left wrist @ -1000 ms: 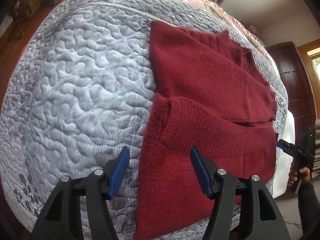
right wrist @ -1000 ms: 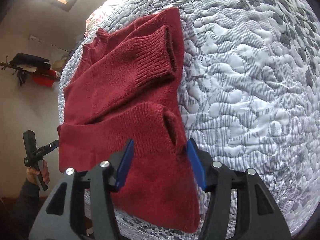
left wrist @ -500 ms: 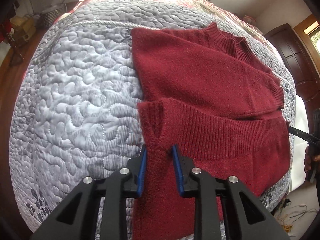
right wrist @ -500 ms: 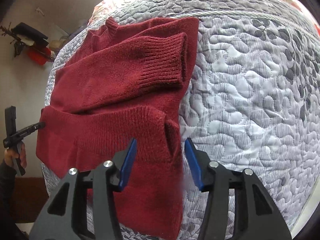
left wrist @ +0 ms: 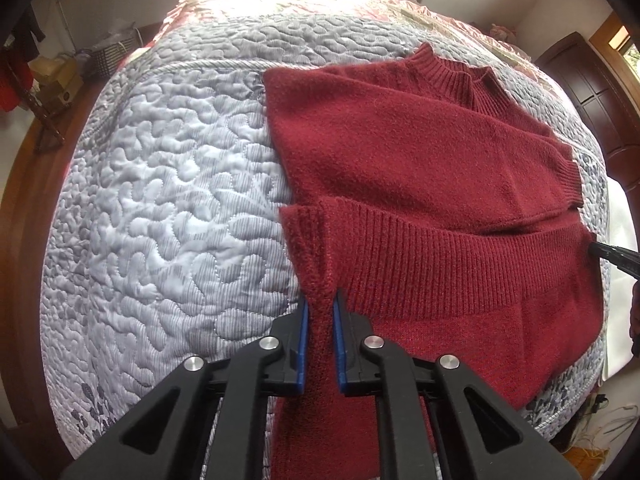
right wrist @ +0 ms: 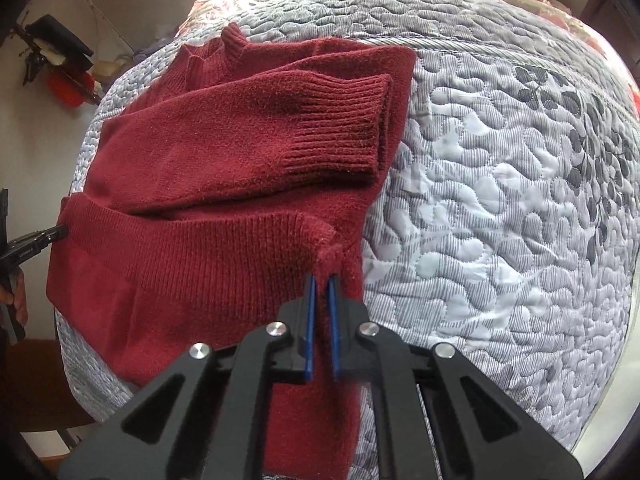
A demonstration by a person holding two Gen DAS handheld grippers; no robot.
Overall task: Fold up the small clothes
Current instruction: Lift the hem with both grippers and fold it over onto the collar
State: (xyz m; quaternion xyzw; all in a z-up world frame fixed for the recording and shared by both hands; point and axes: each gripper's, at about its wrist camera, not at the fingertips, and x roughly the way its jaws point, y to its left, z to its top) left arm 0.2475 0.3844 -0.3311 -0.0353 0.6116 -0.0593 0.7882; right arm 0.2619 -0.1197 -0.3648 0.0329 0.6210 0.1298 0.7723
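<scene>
Through the left wrist camera we are looking at a dark red knitted sweater (left wrist: 420,168) that is lying on a grey quilted bedspread (left wrist: 168,208), its ribbed collar pointing toward the far side of the bed and a sleeve lying folded across the body. Our left gripper (left wrist: 319,312) is pinching the near left corner of the ribbed hem band, which is sitting turned up over the body, and the blue pads (left wrist: 303,336) are pressing a bunched ridge of knit between them. At the far right edge of this view the black tip of the other gripper is touching the opposite end of the hem band (only its tip is showing there). Through the right wrist camera we are seeing the same sweater (right wrist: 224,168) from the other side, with the ribbed cuff (right wrist: 340,128) of the folded sleeve resting on top near the garment's right edge. Our right gripper (right wrist: 322,286) is pinching the hem band's corner here, blue pads nearly together around a small tuft of knit. The bedspread (right wrist: 500,200) is filling the right half of the view, and the left gripper is showing small at the left edge, touching the band's far end.
</scene>
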